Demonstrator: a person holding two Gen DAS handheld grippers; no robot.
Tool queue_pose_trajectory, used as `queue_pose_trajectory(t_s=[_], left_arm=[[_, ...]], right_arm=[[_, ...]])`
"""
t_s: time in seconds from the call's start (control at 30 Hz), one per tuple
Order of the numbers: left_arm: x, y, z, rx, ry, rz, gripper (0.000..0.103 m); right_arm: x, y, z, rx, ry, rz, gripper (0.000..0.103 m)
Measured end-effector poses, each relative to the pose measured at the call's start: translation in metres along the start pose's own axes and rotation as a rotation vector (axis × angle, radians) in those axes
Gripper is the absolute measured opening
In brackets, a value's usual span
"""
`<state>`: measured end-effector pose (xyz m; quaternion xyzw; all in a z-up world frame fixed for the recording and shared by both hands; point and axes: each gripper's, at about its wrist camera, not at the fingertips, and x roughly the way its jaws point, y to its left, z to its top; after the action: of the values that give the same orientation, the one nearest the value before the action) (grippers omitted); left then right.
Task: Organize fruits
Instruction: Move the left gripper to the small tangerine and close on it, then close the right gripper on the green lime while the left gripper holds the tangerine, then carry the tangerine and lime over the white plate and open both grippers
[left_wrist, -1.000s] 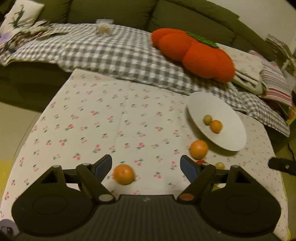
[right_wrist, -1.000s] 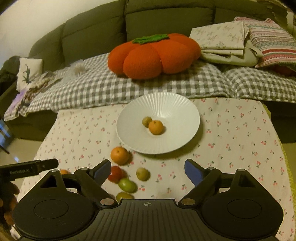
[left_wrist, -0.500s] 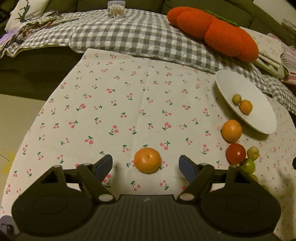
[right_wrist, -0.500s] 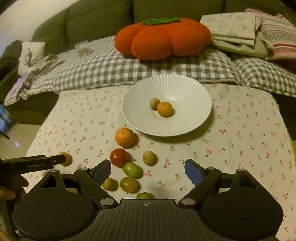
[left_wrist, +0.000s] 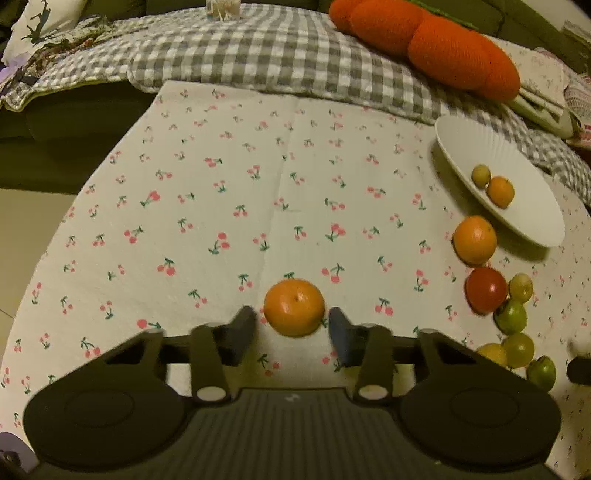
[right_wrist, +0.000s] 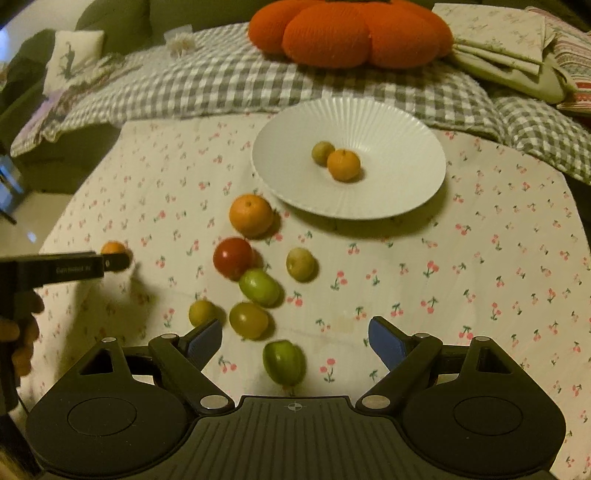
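Left wrist: left gripper (left_wrist: 291, 328) closing around tangerine (left_wrist: 294, 307) on tablecloth (left_wrist: 221, 206), pads not yet touching, fruit may roll free; right wrist: right gripper (right_wrist: 295, 338) spread wide above green fruit (right_wrist: 283, 362), plate (right_wrist: 388, 206) well beyond.

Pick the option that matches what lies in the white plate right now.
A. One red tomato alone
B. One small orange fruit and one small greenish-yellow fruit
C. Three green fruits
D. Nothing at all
B: the white plate holds just a small orange fruit and a small greenish-yellow fruit touching it; the red tomato lies on the tablecloth.
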<state>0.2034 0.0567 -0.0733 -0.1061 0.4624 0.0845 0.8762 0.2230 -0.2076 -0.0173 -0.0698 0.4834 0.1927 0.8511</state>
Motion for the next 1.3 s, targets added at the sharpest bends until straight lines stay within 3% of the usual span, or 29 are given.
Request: queue_pose_trajectory(t_s=[0.4,0.5,0.67,0.9,1.13,1.3], left_arm=[[-0.015,-0.005,0.001,-0.013,-0.036,-0.018,0.032],[-0.025,-0.012,0.000,0.014,-0.064,-0.032,0.032],[-0.036,-0.020,-0.001,0.033,-0.076,-0.080,0.032],[-0.044,-0.030,-0.002,0.063,-0.089,-0.111,0.032],[-0.042,-0.039,-0.004,0.084,-0.085,-0.120,0.032],[-0.043,-0.042,-0.002,0.097,-0.090,-0.116,0.032]], right_arm=[[0.015,0.007,-0.014,-0.080,0.031,0.000,0.084],[0.021,0.010,-0.016,-0.097,0.038,-0.003,0.079],[0.032,0.009,-0.018,-0.092,0.053,-0.012,0.061],[0.038,0.008,-0.021,-0.094,0.059,-0.010,0.053],[0.039,0.011,-0.017,-0.089,0.050,0.001,0.024],[0.031,0.014,-0.012,-0.081,0.040,0.021,0.024]])
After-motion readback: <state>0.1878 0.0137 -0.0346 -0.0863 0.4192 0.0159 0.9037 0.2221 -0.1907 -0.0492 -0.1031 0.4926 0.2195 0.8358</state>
